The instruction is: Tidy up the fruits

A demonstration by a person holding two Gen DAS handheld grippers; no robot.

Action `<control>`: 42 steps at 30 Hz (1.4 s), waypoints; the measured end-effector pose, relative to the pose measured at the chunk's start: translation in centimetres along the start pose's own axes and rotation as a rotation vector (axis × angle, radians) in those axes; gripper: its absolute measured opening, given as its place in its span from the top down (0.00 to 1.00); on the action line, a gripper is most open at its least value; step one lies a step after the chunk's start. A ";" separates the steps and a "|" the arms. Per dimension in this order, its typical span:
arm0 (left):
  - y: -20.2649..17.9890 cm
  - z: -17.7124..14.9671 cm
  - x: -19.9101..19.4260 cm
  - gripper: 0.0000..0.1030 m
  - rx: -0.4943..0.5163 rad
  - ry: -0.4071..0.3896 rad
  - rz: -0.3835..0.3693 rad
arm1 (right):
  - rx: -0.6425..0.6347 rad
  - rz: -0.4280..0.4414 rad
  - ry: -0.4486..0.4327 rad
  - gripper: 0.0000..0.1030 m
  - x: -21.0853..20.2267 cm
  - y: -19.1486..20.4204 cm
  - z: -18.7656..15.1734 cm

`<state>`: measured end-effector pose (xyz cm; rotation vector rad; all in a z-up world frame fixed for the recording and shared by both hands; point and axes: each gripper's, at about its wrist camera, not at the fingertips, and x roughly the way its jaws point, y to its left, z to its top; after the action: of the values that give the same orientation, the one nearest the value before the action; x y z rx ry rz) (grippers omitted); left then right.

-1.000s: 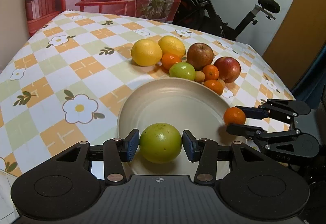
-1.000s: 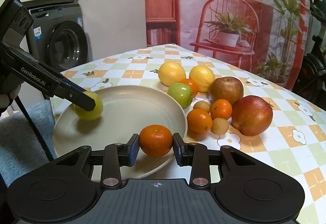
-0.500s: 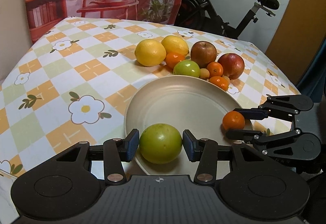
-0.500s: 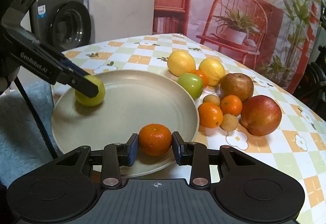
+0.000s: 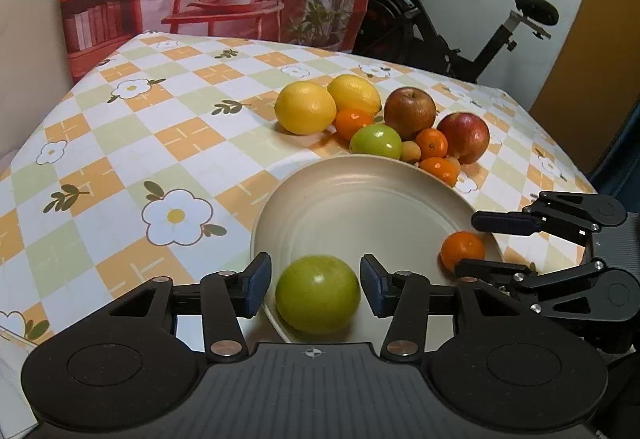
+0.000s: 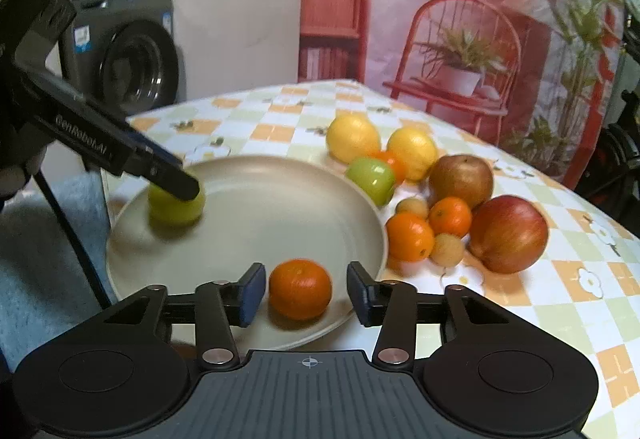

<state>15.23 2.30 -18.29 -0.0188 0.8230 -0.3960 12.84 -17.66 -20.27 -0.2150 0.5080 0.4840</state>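
A beige plate (image 5: 360,207) lies on the checkered tablecloth. A green apple (image 5: 318,295) rests on its near edge between the fingers of my open left gripper (image 5: 314,285), with a gap on each side. A mandarin (image 6: 300,295) rests on the plate (image 6: 280,207) between the fingers of my open right gripper (image 6: 306,293), also with gaps. The mandarin (image 5: 462,251) and right gripper (image 5: 486,241) also show in the left wrist view. The green apple (image 6: 176,205) shows under the left gripper's finger in the right wrist view.
Beyond the plate lies a heap of fruit: two lemons (image 5: 306,107), a green apple (image 5: 376,141), two red apples (image 5: 464,137), several mandarins (image 5: 432,143) and small brown fruits (image 6: 448,249). An exercise bike (image 5: 460,27) stands behind the table. A washing machine (image 6: 132,55) stands at the left.
Both grippers have opened: the green apple and the mandarin were let go and now rest on the plate. Both grippers have drawn back a little.
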 end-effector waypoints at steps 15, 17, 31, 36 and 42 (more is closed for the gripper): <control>-0.8 1.5 -1.2 0.45 -0.039 -0.173 0.050 | 0.192 -0.142 -0.119 0.67 -1.3 -7.3 -0.9; -0.9 1.8 -1.1 0.45 -0.041 -0.185 0.057 | 0.223 -0.132 -0.117 0.69 -0.8 -8.2 -0.9; -1.4 2.5 -0.3 0.45 -0.035 -0.193 0.087 | 0.202 -0.044 -0.088 0.75 4.1 -9.0 1.9; -1.4 2.5 -0.4 0.45 -0.047 -0.199 0.090 | 0.231 0.000 -0.089 0.80 3.5 -8.7 1.1; -1.8 2.1 -0.3 0.45 -0.050 -0.199 0.078 | 0.267 -0.008 -0.112 0.80 1.2 -8.7 -0.8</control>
<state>15.92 0.49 -16.35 -0.0710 0.6351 -0.2949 17.73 -24.94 -20.86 0.0661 0.4567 0.4133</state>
